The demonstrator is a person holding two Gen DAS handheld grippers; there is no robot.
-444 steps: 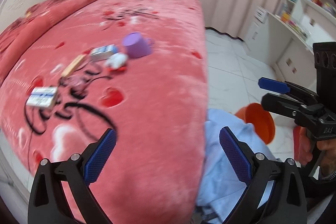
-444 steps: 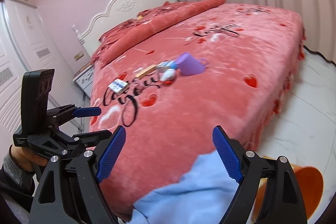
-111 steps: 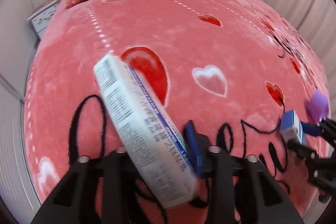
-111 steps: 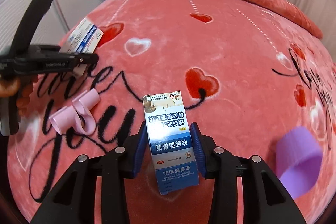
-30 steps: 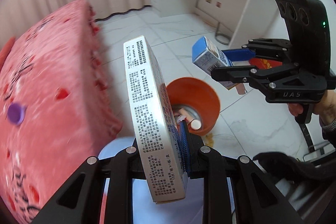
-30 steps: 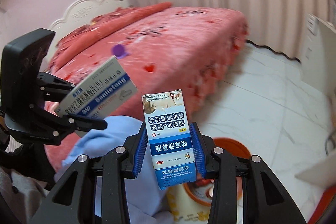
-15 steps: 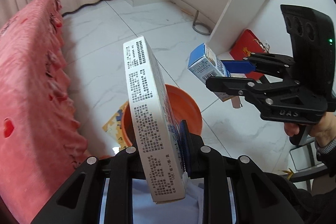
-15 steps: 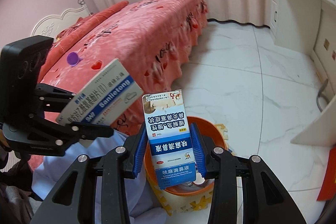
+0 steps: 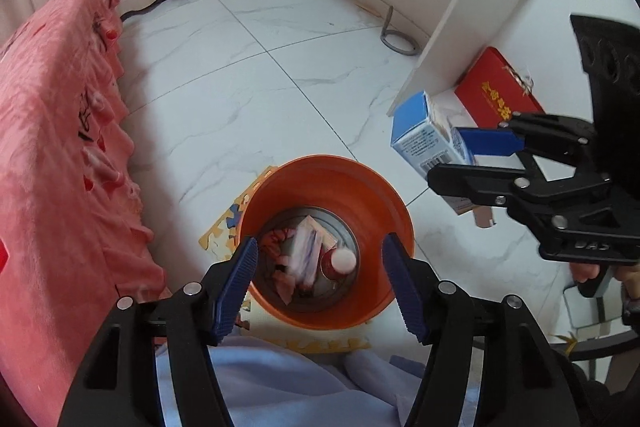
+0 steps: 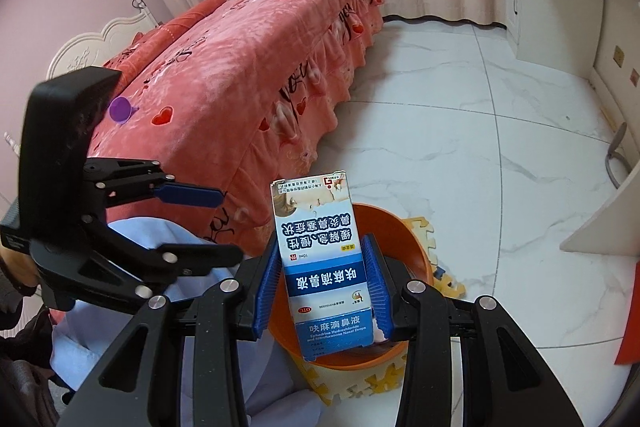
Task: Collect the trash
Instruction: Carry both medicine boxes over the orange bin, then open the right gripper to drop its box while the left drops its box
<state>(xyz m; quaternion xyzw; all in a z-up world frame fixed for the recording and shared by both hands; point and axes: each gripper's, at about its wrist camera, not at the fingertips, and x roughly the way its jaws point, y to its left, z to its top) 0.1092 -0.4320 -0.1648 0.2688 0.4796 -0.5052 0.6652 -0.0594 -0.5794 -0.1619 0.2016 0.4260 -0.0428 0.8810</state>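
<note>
Right gripper (image 10: 323,283) pinches blue medicine carton (image 10: 322,263) by its side panels, lower centre of frame, over orange bin (image 9: 326,187). Carton looks light, thin-walled, crushable; grip suits. Left gripper (image 9: 320,281) spread, empty, above bin.

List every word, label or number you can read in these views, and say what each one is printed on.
"Ephedrine Hydrochloride and Nitrofurazone Nasal Drops", "OTC" and "10ml": on the blue-and-white medicine box, which is upside down in the right claw; its Chinese text is large but not transcribed here.
"DAS": on the right claw's black body.
Gold characters on the red box: too small to read.
Barcode print on the medicine box's side: too small to read.
</note>
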